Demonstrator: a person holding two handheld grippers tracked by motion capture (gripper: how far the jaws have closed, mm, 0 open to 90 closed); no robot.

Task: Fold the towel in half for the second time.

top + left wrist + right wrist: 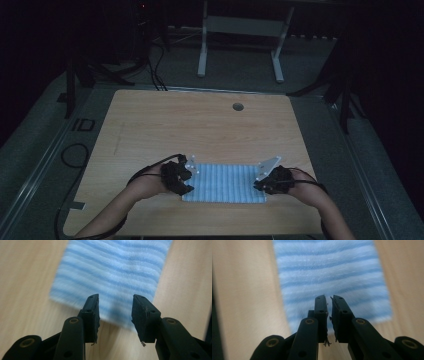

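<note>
Room: we see a dim room, with a white frame stand (240, 37) on the grey floor beyond the table.
Table: we work at a light wooden table (200, 125) with a round hole (238, 106) near its far edge.
Cloth: a blue-and-white striped cloth (225, 182) lies flat near our edge of the table, between the two grippers.
Left gripper: the left gripper (115, 312) sits at the cloth's left end; its jaws are spread apart, with the cloth's edge showing in the gap and neither pad pressing on it.
Right gripper: the right gripper (329, 315) sits at the cloth's right end; its jaws are pressed almost together, a thin slit between them. We cannot tell whether cloth is pinched in it.
</note>
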